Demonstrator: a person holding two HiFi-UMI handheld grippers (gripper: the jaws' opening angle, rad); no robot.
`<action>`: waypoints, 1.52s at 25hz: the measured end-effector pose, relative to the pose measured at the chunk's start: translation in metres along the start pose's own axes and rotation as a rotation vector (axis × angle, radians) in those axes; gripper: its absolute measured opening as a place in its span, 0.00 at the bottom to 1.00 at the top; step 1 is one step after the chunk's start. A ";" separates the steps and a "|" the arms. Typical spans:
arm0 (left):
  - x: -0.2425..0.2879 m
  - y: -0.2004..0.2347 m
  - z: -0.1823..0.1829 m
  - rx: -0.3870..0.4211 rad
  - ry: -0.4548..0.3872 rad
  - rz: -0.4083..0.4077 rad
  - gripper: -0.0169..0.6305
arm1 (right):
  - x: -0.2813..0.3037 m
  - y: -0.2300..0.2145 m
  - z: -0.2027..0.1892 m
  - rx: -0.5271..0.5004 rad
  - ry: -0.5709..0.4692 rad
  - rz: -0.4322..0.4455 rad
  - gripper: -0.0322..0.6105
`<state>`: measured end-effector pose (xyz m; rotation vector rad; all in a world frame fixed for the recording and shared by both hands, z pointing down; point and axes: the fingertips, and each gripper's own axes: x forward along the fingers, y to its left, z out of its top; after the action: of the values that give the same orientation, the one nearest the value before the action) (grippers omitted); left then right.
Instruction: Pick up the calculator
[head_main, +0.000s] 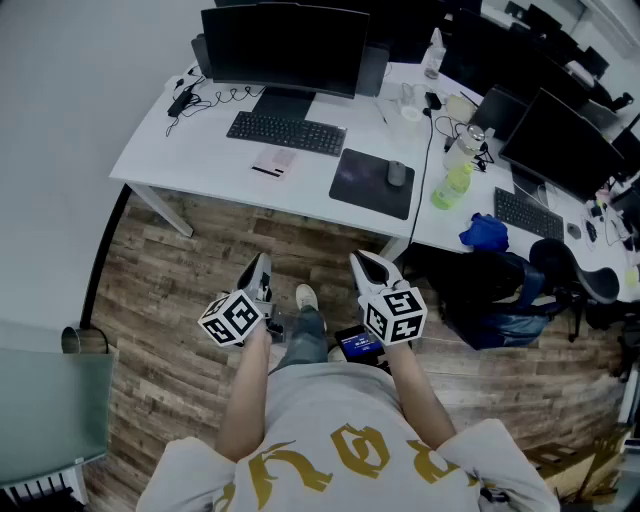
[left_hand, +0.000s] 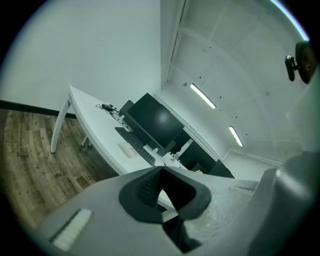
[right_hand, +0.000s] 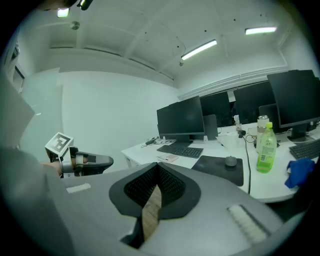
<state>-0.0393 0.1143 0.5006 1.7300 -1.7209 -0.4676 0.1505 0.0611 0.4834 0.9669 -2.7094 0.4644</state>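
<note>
A: Two to log: left gripper (head_main: 262, 266) and right gripper (head_main: 362, 266), held at waist level over the wood floor (head_main: 170, 290). Fingers pressed together on each, nothing between them.

B: Noted. Location of the calculator (head_main: 272, 162)?

A: Probably the pale flat slab on the white desk (head_main: 165, 142), just in front of the keyboard (head_main: 285, 132), well apart from both grippers. Too small to confirm keys.

B: Risks?

A: Arriving with fingers together and shoving it toward the keyboard instead of straddling it. Lying flat, so likely to slide or slip off the tips if pinched at a corner. Could also be mistaken for something else at this range.

B: Surroundings?

A: Monitor (head_main: 285, 45) behind the keyboard, cables (head_main: 205, 97) at the far left. Mouse (head_main: 397, 173) on a dark pad (head_main: 365, 190) to the right, green bottle (head_main: 452, 186) beyond. Nothing lying across the near desk edge, only open floor to cross.
</note>
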 end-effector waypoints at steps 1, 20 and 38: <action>-0.002 -0.001 0.000 0.002 -0.001 0.001 0.03 | -0.001 0.002 0.000 -0.003 0.000 0.003 0.09; 0.002 0.019 0.022 -0.085 -0.022 0.000 0.21 | 0.018 -0.001 0.004 0.029 -0.010 0.009 0.09; 0.173 0.142 0.074 -0.287 0.162 -0.017 0.21 | 0.177 -0.051 0.022 0.070 0.087 -0.189 0.09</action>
<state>-0.1808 -0.0594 0.5727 1.5333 -1.4485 -0.5378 0.0476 -0.0857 0.5301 1.1788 -2.5097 0.5537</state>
